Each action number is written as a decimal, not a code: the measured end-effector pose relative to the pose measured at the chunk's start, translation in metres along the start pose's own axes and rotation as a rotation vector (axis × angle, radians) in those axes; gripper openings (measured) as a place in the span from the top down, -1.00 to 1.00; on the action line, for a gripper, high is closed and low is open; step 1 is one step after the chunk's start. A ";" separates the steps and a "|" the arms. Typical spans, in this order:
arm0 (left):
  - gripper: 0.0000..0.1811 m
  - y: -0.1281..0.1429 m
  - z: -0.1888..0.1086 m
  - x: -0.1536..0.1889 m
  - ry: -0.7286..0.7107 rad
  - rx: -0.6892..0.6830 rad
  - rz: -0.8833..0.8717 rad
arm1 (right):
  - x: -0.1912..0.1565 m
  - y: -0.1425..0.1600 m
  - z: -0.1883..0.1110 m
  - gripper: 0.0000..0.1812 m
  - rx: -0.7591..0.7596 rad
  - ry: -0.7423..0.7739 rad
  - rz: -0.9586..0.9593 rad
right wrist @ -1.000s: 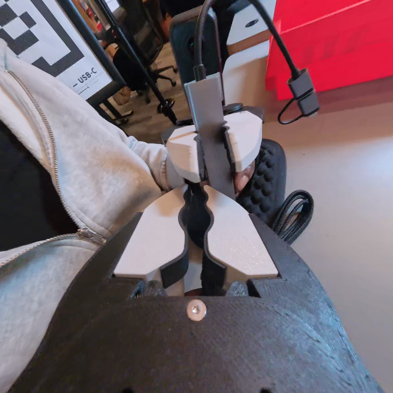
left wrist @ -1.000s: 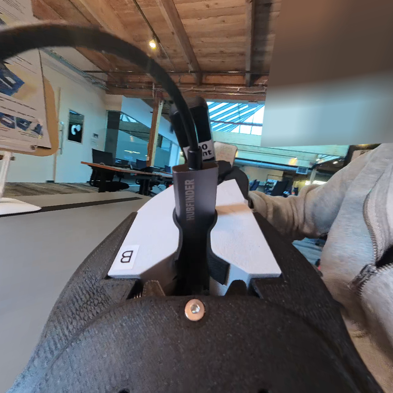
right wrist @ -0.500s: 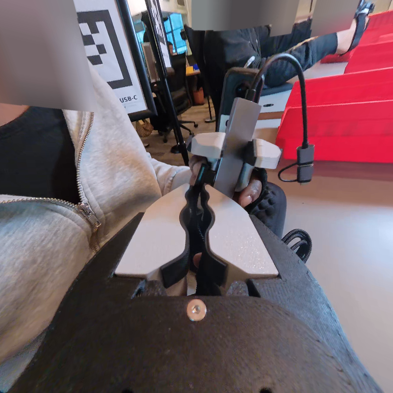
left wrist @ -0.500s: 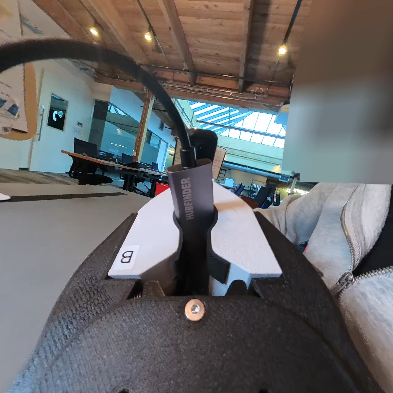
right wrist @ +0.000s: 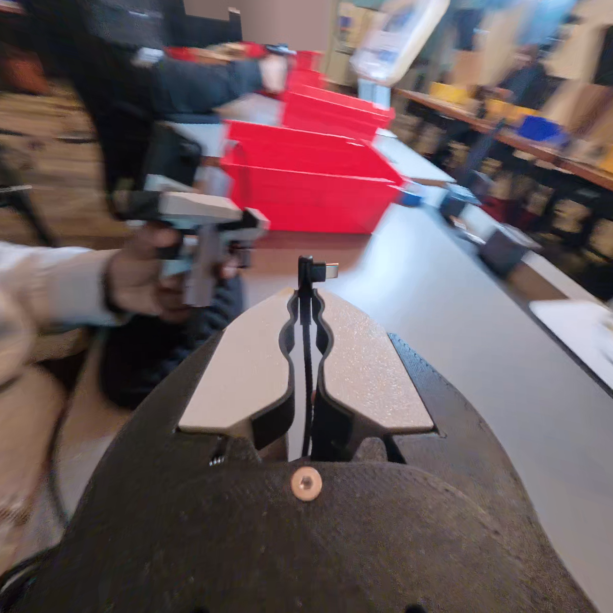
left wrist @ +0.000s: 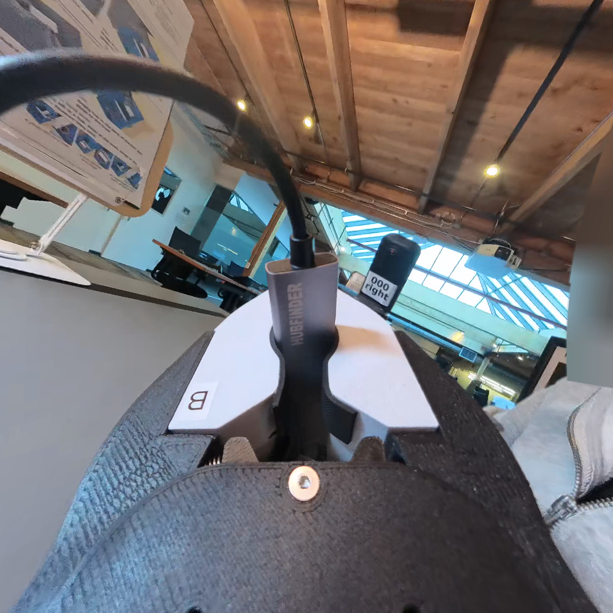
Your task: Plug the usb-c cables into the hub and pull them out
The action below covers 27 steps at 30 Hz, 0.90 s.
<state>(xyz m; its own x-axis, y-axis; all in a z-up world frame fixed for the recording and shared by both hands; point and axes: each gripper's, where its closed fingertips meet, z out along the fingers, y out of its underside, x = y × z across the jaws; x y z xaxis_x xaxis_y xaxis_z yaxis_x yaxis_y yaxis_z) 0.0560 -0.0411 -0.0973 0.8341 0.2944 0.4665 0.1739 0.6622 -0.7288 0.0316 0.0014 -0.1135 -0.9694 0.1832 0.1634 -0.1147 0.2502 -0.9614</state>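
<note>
My left gripper (left wrist: 303,318) is shut on the grey hub (left wrist: 303,292), which stands up between the fingers. The hub's own black cable (left wrist: 205,96) leaves its top end and arcs off to the left. My right gripper (right wrist: 305,295) is shut on a thin black braided usb-c cable (right wrist: 307,371). Its right-angle plug (right wrist: 315,270) sticks out past the fingertips with the metal tip pointing right, free in the air. In the right wrist view the left gripper (right wrist: 199,215) and the hub (right wrist: 202,265) show blurred at the left, apart from the plug.
Grey table (right wrist: 464,348) runs ahead. Red bins (right wrist: 308,185) stand at its far end. A white sheet (right wrist: 577,328) lies at the right edge. A sign board (left wrist: 89,109) on a white base (left wrist: 43,265) stands at the left. A person's grey sleeve (left wrist: 557,447) is close by.
The right gripper has swung away from the hub with the usb-c cable; the plug, close against the hub's lower end before, is now out and clear. The left gripper tilted upward, still holding the hub.
</note>
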 end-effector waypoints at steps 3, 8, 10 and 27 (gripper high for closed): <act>0.82 0.003 0.002 0.000 -0.001 -0.021 0.009 | 0.043 0.034 -0.009 0.92 -0.143 0.302 0.025; 0.82 0.003 0.002 0.003 0.010 -0.020 0.018 | 0.052 0.087 -0.003 0.68 -0.327 0.402 0.119; 0.82 0.003 0.002 0.003 0.006 -0.020 0.029 | 0.058 0.079 -0.007 0.50 -0.306 0.443 0.084; 0.82 0.002 0.002 0.000 -0.031 -0.005 0.049 | -0.057 -0.023 0.020 0.35 0.152 0.114 -0.173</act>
<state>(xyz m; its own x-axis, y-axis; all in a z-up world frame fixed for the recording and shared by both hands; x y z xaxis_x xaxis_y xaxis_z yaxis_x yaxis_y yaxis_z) 0.0555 -0.0386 -0.0977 0.8250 0.3476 0.4455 0.1359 0.6432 -0.7536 0.0849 -0.0341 -0.1047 -0.9028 0.2579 0.3443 -0.3168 0.1427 -0.9377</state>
